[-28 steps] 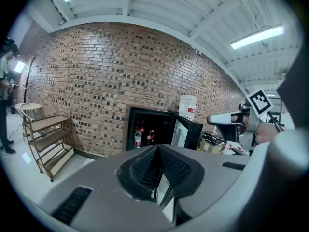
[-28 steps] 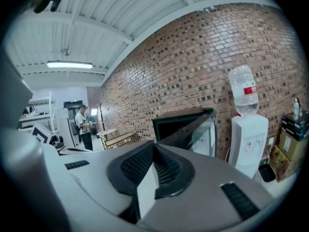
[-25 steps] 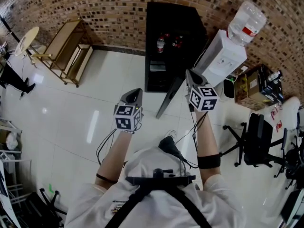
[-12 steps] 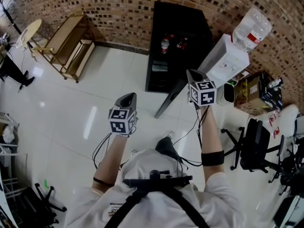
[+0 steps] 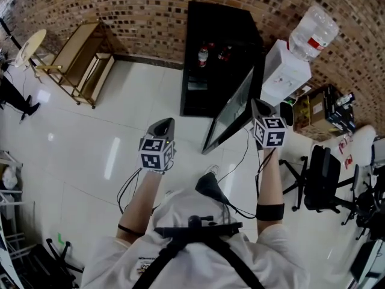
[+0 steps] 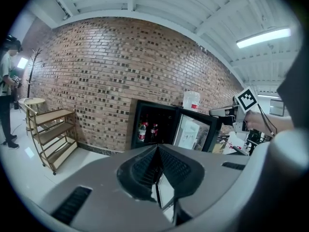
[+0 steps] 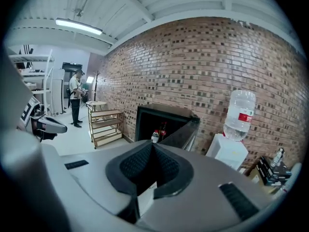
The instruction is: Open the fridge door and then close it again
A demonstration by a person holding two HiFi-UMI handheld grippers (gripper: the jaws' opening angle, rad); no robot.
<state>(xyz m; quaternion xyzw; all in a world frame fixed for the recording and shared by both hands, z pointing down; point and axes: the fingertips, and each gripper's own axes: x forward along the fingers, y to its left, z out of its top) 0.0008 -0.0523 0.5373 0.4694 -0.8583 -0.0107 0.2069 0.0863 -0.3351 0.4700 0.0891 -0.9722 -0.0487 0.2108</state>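
floor (image 5: 120, 131): carrying everything; fridge sitting at its far edge, middle lying bare.
brick wall (image 5: 120, 5): running along that far edge, backing the fridge.
fridge (image 5: 222, 23): standing black and upright, cavity facing the person.
fridge door (image 5: 231, 112): hanging wide open, angling out from the cabinet's right side toward the person; judging the opening half done, closing push pending.
water dispenser (image 5: 281, 77): standing just beside the fridge on the right, behind the open door; not worth brushing.
right gripper (image 5: 257, 105): jaws pressed together, pinching nothing; sitting just beside the door's outer face near its upper free corner, contact not resolvable. Best bet: pushing with the flat of the closed jaws near the free edge, away from the hinge, following the arc rather than shoving straight.
left gripper (image 5: 163, 125): jaws pressed together, empty, hovering over open floor left of the door, well apart from the fridge; keeping it out of the closing gap.
bottles (image 5: 203, 56): standing on a shelf inside; easing off before the seal, avoiding a slam.
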